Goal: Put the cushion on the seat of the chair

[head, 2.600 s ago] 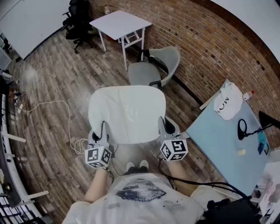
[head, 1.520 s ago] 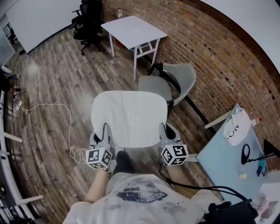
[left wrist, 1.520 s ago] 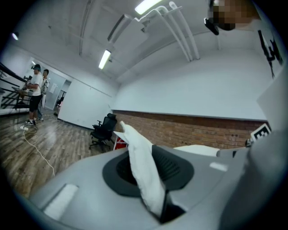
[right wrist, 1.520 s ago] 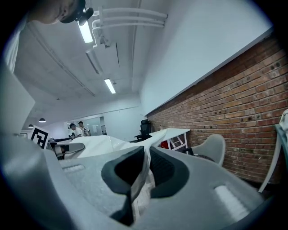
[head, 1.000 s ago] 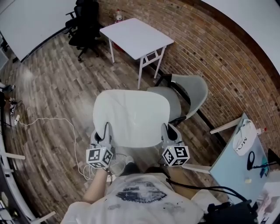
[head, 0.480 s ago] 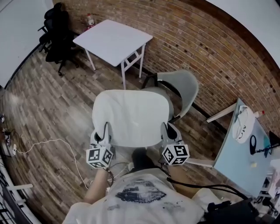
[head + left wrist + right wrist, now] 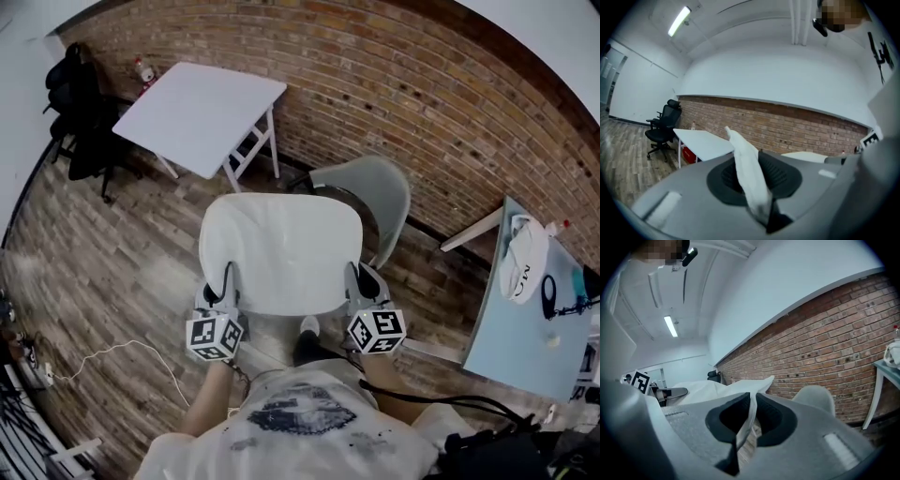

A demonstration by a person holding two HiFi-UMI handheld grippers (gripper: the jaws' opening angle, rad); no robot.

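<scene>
Cushion (image 7: 279, 248) before chair (image 7: 377, 192), white table (image 7: 197, 103) nearby.

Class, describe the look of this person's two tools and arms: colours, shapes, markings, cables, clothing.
The left tool and right tool are light grey, rounded, with black recessed pads. Each carries a white cube with black square markers. A black cable trails from the right one. The person wears a pale short-sleeved T-shirt with a dark print.

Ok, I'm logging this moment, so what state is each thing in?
cushion: held up level, off the seat
left gripper: shut on its left edge
right gripper: shut on its right edge
chair: upright, seat partly hidden by the cushion
</scene>
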